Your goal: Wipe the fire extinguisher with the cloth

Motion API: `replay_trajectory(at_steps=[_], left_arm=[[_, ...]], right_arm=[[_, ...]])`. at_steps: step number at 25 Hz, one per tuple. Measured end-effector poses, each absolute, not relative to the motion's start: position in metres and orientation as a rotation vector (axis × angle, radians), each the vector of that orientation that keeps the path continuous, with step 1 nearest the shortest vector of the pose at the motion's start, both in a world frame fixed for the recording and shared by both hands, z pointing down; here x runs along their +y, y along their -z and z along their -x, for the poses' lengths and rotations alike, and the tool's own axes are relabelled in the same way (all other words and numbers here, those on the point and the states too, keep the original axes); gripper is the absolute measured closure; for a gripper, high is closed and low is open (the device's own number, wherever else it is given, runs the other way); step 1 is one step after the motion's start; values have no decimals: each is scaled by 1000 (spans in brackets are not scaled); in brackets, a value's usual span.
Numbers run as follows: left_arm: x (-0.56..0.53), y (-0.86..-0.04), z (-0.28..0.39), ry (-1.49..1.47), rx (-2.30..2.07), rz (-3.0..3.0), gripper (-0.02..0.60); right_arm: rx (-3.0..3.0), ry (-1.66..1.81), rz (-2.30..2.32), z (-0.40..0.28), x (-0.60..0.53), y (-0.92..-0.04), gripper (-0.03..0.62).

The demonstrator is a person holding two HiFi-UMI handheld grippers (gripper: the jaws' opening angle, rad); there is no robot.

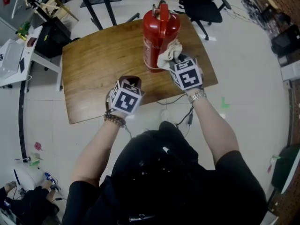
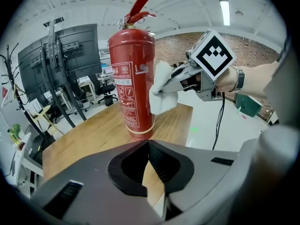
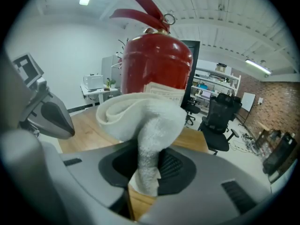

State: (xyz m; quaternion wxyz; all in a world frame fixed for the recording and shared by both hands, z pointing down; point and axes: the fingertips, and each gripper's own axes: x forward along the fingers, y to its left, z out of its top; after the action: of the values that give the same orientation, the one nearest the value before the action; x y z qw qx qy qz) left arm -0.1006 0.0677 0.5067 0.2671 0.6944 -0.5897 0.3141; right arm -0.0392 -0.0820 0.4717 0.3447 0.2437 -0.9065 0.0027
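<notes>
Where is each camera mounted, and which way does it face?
Head view: on the person's head, facing steeply down at the wooden table and fire extinguisher; shows both forearms, left gripper, right gripper.
Left gripper view: on the left gripper, looking along its shut fingers toward the fire extinguisher; right gripper and forearm show at right.
Right gripper view: on the right gripper, looking along fingers shut on the white cloth against the fire extinguisher; left gripper at left edge.
Shared: all three show the fire extinguisher and white cloth.
</notes>
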Motion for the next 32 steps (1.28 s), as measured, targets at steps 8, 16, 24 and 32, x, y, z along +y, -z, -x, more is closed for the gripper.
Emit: replay_trajectory(at_steps=[8,16,24,32], left_arm=[[61,-510,99,-863,-1575,-1854,581],[43,-521,101,-884,-1581,-1797,581],[21,-532,100,-906,-1583,-1746,581],[6,-538,102,-926,-1590,-1703,581]], right_arm=[[-2273,-85,-600,33,-82,-522,484],[-2233,-148,-533,30,-89,-575,484],[-2210,-193,-448,29,-90,-617,484],[-2193,-221,-389,29,-94,-642,484]])
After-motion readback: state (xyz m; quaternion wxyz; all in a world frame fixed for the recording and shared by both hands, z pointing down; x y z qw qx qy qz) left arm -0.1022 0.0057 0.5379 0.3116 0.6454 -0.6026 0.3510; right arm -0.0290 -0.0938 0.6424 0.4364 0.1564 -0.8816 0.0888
